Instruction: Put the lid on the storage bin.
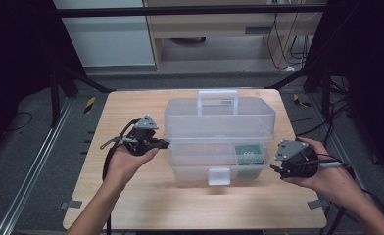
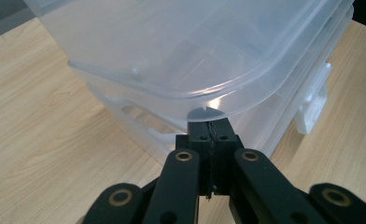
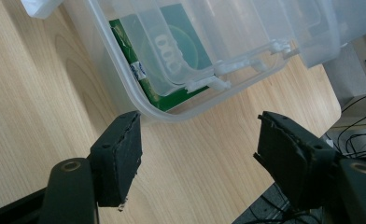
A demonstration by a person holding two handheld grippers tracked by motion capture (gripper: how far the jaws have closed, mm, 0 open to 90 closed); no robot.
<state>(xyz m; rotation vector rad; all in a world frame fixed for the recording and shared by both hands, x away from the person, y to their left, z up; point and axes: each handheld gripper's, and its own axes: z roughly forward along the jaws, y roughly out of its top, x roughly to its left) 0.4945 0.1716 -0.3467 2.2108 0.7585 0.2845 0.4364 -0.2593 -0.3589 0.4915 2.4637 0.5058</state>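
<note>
A clear plastic toolbox (image 1: pixel 219 147) with a carry handle (image 1: pixel 218 99) stands in the middle of the wooden table. A green-and-white packet (image 1: pixel 249 153) lies inside at its right end, seen through the wall (image 3: pixel 181 42). My left gripper (image 1: pixel 164 144) is shut with nothing between its jaws. Its tips (image 2: pixel 214 126) press up against the underside of the lid's rim (image 2: pixel 190 93) at the box's left end. My right gripper (image 1: pixel 275 168) is open beside the box's right front corner, and its jaws (image 3: pixel 197 135) stand wide apart just short of the base rim (image 3: pixel 125 93).
A white front latch (image 1: pixel 218 176) hangs at the box's near side, also visible from the left (image 2: pixel 312 107). Bare tabletop (image 1: pixel 180 205) lies in front of the box. The table's right edge (image 3: pixel 330 93) is close behind my right gripper, with cables on the floor beyond.
</note>
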